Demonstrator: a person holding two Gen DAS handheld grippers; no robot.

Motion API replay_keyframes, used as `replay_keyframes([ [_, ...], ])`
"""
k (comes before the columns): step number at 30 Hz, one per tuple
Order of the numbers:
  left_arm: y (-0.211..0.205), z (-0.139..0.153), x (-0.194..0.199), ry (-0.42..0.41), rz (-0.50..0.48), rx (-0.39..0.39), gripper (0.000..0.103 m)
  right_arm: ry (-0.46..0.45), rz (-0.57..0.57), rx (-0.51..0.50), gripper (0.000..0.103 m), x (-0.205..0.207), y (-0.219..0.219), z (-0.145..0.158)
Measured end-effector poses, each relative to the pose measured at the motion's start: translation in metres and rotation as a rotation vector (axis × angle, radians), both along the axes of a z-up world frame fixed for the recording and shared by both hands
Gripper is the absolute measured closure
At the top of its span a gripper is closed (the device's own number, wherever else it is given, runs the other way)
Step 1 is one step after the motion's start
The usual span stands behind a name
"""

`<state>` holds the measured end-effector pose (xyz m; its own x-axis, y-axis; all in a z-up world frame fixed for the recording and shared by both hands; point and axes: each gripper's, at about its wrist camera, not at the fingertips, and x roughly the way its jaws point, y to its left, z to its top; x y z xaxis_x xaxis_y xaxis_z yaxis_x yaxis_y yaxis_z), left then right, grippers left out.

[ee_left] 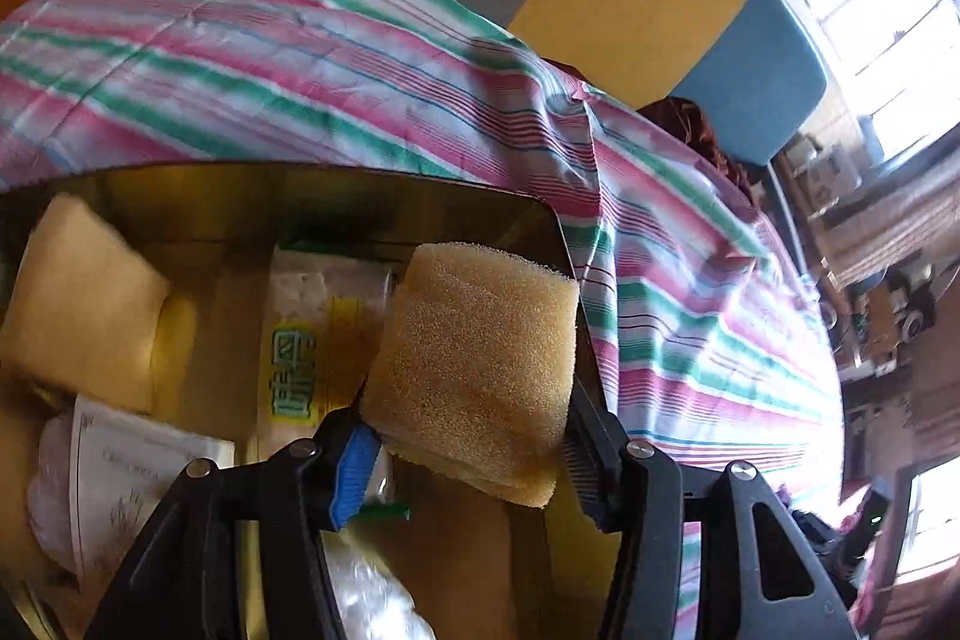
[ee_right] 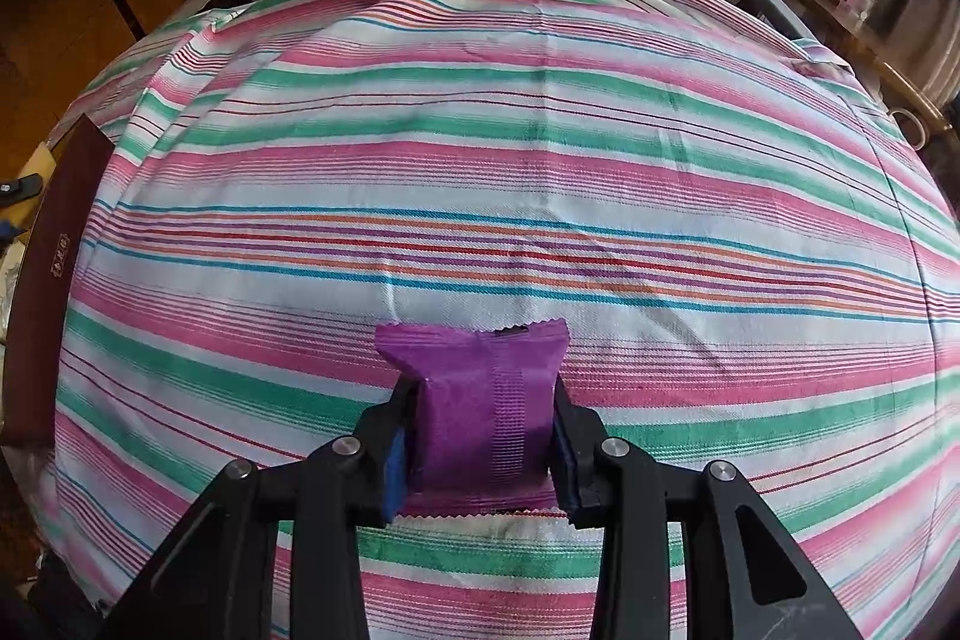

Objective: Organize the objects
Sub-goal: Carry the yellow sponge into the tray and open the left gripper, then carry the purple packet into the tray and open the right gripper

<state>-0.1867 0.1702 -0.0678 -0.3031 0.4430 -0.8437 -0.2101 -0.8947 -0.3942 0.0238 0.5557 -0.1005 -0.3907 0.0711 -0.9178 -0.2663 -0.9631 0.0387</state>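
The left gripper (ee_left: 468, 460) is clenched on a yellow sponge (ee_left: 480, 370), its jaws pressing the near end of the block from both sides. The sponge hangs over the right side of a shiny box (ee_left: 336, 214), close to the box's right wall. Inside the box lie a pale sponge (ee_left: 84, 304) at the far left, a printed packet (ee_left: 318, 334) in the middle, and a white paper slip (ee_left: 132, 466) nearer on the left. The striped cloth (ee_left: 300, 58) covers the table beyond and to the right of the box.

The right gripper (ee_right: 480, 448) is grasping a purple sachet (ee_right: 480, 400), pinched across its width, with both crimped ends sticking out past the jaws. It is held over the near middle of the striped cloth (ee_right: 510, 160). A dark red lid (ee_right: 54, 280) lies at the cloth's left edge
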Motion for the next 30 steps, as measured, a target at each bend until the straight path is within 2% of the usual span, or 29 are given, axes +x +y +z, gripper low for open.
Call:
replay_keyframes([
  [2,0.005,-0.002,-0.001,-0.006,-0.016,-0.025,0.047,0.0,0.0,0.0,0.064,0.0,0.0,0.0],
  [5,0.0,-0.001,0.003,-0.025,0.001,-0.004,0.045,0.0,-0.001,0.0,0.064,0.0,0.0,0.0],
  [8,-0.006,0.007,0.012,0.007,-0.001,-0.009,0.045,0.0,-0.002,0.0,0.064,0.0,-0.001,0.0],
  [12,-0.007,0.01,0.015,0.049,-0.056,-0.049,0.038,-0.001,-0.001,0.007,0.064,-0.002,-0.003,0.0],
  [15,-0.01,0.018,0.018,0.06,-0.025,-0.038,0.038,0.0,-0.001,0.012,0.064,-0.002,-0.003,0.0],
  [19,-0.019,0.045,0.043,0.205,-0.023,-0.087,0.039,0.001,-0.001,0.018,0.064,-0.003,-0.005,0.0],
  [24,-0.044,0.069,0.092,0.368,-0.023,-0.154,0.038,-0.003,0.012,0.043,0.064,0.0,-0.006,0.001],
  [30,-0.07,0.081,0.133,0.45,-0.012,-0.187,0.038,-0.01,0.015,0.064,0.064,0.0,-0.009,0.001],
])
